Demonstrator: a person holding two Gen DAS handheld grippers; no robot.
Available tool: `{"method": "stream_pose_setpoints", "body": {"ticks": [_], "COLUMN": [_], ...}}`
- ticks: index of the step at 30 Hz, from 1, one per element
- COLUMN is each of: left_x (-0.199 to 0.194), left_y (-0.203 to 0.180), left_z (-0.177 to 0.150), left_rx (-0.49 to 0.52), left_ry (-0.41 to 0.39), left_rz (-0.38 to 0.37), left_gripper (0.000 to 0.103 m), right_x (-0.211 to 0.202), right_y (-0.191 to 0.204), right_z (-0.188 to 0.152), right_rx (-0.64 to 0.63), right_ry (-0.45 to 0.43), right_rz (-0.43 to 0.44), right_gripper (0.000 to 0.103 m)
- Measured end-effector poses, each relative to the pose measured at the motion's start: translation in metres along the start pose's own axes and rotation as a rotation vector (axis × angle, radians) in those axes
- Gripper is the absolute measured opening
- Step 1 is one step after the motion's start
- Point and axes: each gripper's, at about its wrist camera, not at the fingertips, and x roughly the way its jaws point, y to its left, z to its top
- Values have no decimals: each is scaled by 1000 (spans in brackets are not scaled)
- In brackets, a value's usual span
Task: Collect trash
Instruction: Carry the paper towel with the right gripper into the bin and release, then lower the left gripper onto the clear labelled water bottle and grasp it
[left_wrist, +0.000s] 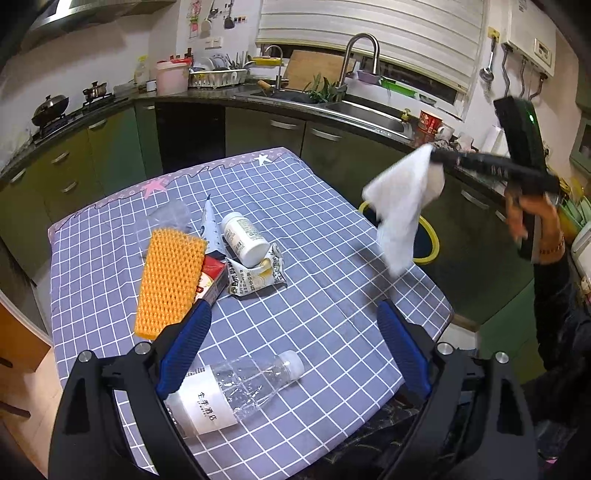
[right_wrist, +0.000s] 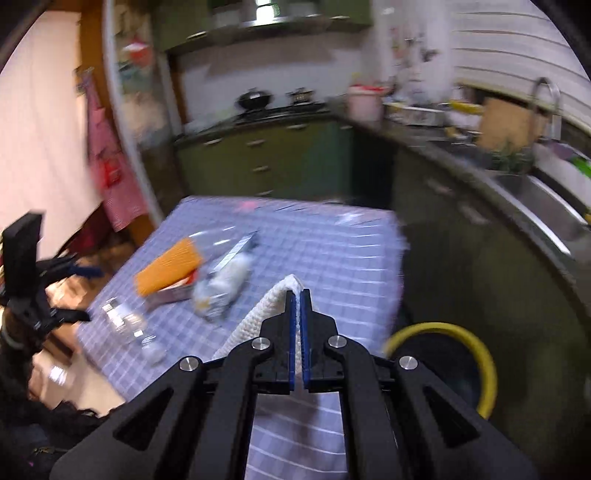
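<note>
A table (left_wrist: 332, 295) is covered in a grey-blue cloth with a white grid pattern and a mauve border carrying pink and white stars. On it lie an orange knitted mesh sleeve (left_wrist: 170, 280), a white pill bottle (left_wrist: 243, 238), a red carton (left_wrist: 214, 277) and a clear plastic bottle (left_wrist: 236, 387) with a white cap and label. A white tissue (left_wrist: 402, 206) hangs from a black gripper (left_wrist: 439, 155) with blue pads, beside a yellow-rimmed bin (left_wrist: 430, 243) and green cabinets (left_wrist: 110, 155).

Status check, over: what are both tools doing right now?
Right tool shut on white tissue, lifted off table. Left tool open above clear bottle. Yellow-rimmed bin beside table, nothing blocking.
</note>
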Motion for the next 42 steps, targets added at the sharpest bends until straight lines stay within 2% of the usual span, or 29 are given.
{"method": "stream_pose_setpoints", "body": {"ticks": [4, 9, 13, 18, 20, 21, 22, 23, 25, 33, 35, 42], "left_x": [3, 6, 7, 11, 14, 16, 19, 21, 25, 35, 37, 55], "left_y": [-7, -13, -16, -15, -10, -8, -4, 1, 7, 20, 23, 31], "left_z": [1, 1, 1, 1, 1, 2, 2, 3, 5, -3, -9, -34], "left_rx": [23, 55, 103, 212, 241, 244, 242, 237, 248, 543, 595, 716], "left_ry": [10, 18, 25, 43, 65, 80, 98, 118, 152, 319, 362, 485], "left_rz": [-10, -29, -27, -33, -57, -72, -87, -102, -130, -137, -183, -198], "left_gripper": [87, 91, 92, 92, 92, 92, 92, 92, 92, 92, 92, 92], "right_x": [-5, 13, 34, 60, 69, 74, 77, 78, 77, 65, 66, 80], "right_y": [-42, -92, -132, -171, -180, -187, -192, -196, -195, -161, -149, -118], "right_z": [0, -18, -38, -60, -68, -73, -77, -80, -84, -79, -77, -73], "right_rx": [57, 125, 186, 257, 274, 291, 304, 312, 327, 280, 264, 220], "right_ry": [21, 91, 144, 211, 245, 272, 286, 289, 287, 261, 263, 293], "right_rz": [-111, -224, -289, -328, -333, -348, -363, -369, -371, -315, -292, -247], "right_gripper": [3, 3, 3, 4, 16, 39, 50, 50, 50, 50, 50, 50]}}
